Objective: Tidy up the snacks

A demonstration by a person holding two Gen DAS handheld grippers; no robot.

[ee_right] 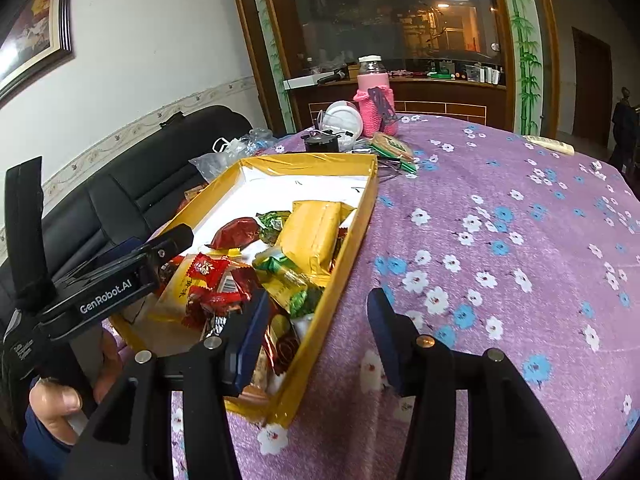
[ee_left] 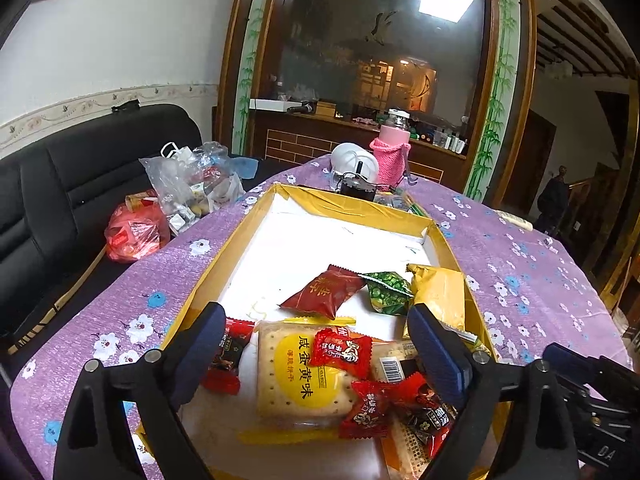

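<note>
Snacks heaped in shallow yellow cardboard box (ee_left: 256,216) on purple floral tabletop (ee_right: 500,240). Left gripper (ee_left: 316,344) wide apart over clear-wrapped cracker pack (ee_left: 296,376), right gripper (ee_right: 316,344) apart, empty. Could easily snag red candy wrapper (ee_left: 342,350) too.

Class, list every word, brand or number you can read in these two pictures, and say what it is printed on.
"GenRobot.AI": side of the left gripper.
"咸蛋黄味": yellow circle on the cracker packet.
"DA": cut off, on the black gear at the lower right edge.
Red candy wrappers, barcode label: too small or blurred to read.
</note>
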